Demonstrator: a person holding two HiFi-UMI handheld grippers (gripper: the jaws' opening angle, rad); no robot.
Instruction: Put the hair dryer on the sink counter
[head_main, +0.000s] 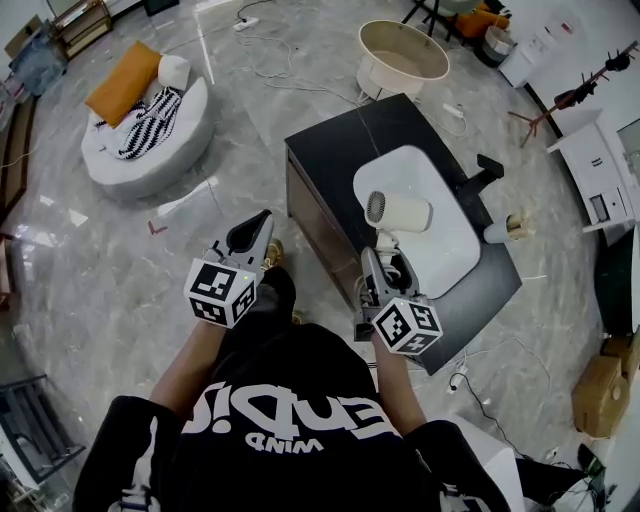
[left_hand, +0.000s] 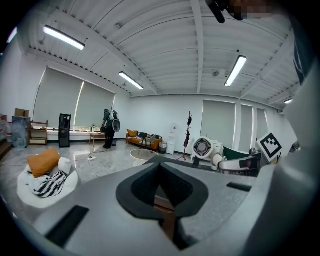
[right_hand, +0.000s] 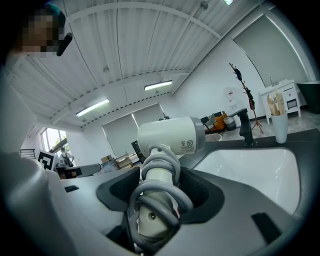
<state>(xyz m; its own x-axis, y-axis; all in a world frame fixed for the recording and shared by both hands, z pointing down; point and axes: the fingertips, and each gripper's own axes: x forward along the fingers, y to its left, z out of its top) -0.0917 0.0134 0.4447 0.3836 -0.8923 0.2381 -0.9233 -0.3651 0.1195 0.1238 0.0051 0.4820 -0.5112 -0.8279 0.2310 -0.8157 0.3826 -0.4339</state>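
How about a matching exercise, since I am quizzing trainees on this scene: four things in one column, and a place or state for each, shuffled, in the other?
Things:
1 hair dryer
2 left tongs
3 faucet
4 orange cushion

Places or states:
A lying on the round white seat
B shut, holding nothing
C black, upright beside the white basin
D gripped by its handle in the right tongs

Pairs: 1-D, 2-B, 3-C, 4-A
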